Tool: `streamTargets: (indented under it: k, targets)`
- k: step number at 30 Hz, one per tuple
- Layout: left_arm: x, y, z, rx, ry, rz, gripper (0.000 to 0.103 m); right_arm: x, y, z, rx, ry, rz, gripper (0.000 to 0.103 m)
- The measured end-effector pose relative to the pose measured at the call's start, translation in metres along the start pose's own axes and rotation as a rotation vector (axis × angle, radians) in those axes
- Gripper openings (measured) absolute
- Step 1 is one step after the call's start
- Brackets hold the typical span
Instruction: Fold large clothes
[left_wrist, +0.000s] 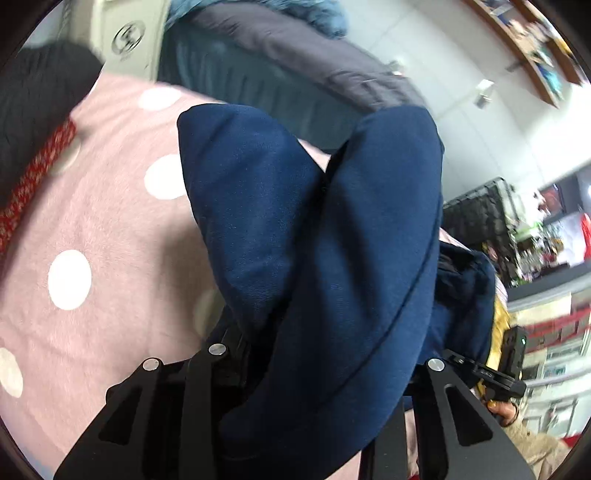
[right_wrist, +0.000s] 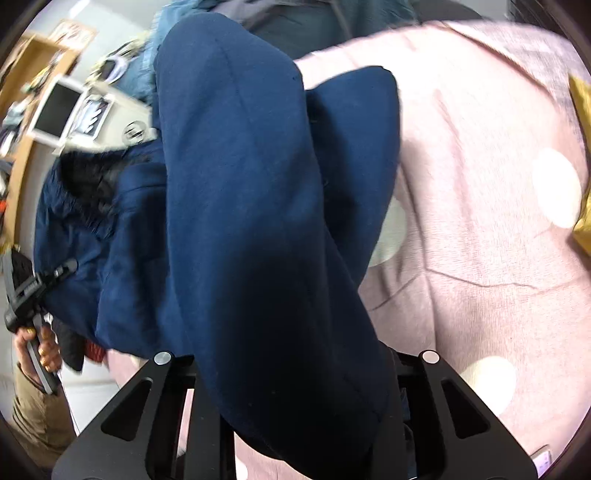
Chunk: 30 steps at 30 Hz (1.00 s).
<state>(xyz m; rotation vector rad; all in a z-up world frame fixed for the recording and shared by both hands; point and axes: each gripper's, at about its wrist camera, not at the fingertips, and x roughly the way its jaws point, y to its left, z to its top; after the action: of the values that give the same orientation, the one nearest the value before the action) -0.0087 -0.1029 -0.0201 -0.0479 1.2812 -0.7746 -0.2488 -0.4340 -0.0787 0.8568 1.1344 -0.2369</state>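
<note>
A large navy blue garment (left_wrist: 314, 229) hangs lifted above a pink blanket with white dots (left_wrist: 92, 221). My left gripper (left_wrist: 295, 369) is shut on a fold of the navy garment, which drapes over its fingers and hides the tips. My right gripper (right_wrist: 291, 369) is shut on another part of the same navy garment (right_wrist: 240, 184), its fingertips also buried in the cloth. The right gripper shows at the right edge of the left wrist view (left_wrist: 509, 354), and the left gripper at the left edge of the right wrist view (right_wrist: 33, 291). The garment's bunched body hangs between them.
A dark garment with a red patterned band (left_wrist: 33, 184) lies at the left of the blanket. A grey-blue quilt (left_wrist: 295, 48) is heaped at the far side. A yellow object (right_wrist: 580, 166) sits at the blanket's right edge. Shelves (left_wrist: 535, 44) and cluttered furniture stand beyond.
</note>
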Motion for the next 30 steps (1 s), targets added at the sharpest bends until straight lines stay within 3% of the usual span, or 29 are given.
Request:
streamTargets:
  k: [5,11,15,20,22,26,28,29,30]
  targets:
    - [-0.034,-0.035,-0.033,0.027,-0.023,-0.041,0.029,-0.021,0.019,-0.019,-0.109,0.010,-0.025,0.024]
    - [-0.069,-0.027,-0.040,-0.010,-0.089,-0.124,0.026,-0.045,0.072,-0.018,-0.205,-0.016,-0.034,0.021]
    - [-0.115,-0.004,-0.027,0.009,-0.170,-0.185,0.025,-0.062,0.142,-0.001,-0.358,-0.051,-0.056,0.020]
    - [-0.204,0.052,-0.012,-0.015,-0.323,-0.190,0.025,-0.063,0.262,0.024,-0.539,-0.084,-0.023,0.020]
    - [-0.262,0.086,-0.012,-0.042,-0.447,-0.153,0.025,-0.062,0.328,0.038,-0.663,-0.103,0.013,0.020]
    - [-0.368,0.150,-0.032,-0.143,-0.687,-0.031,0.025,-0.044,0.473,0.081,-0.857,-0.118,0.163,0.020]
    - [-0.404,0.181,-0.050,-0.210,-0.769,0.057,0.025,-0.023,0.538,0.102,-0.927,-0.115,0.216,0.022]
    - [-0.419,0.201,-0.062,-0.262,-0.807,0.135,0.026,-0.008,0.567,0.114,-0.935,-0.106,0.239,0.025]
    - [-0.426,0.218,-0.074,-0.309,-0.829,0.184,0.027,0.015,0.601,0.131,-0.923,-0.061,0.267,0.026]
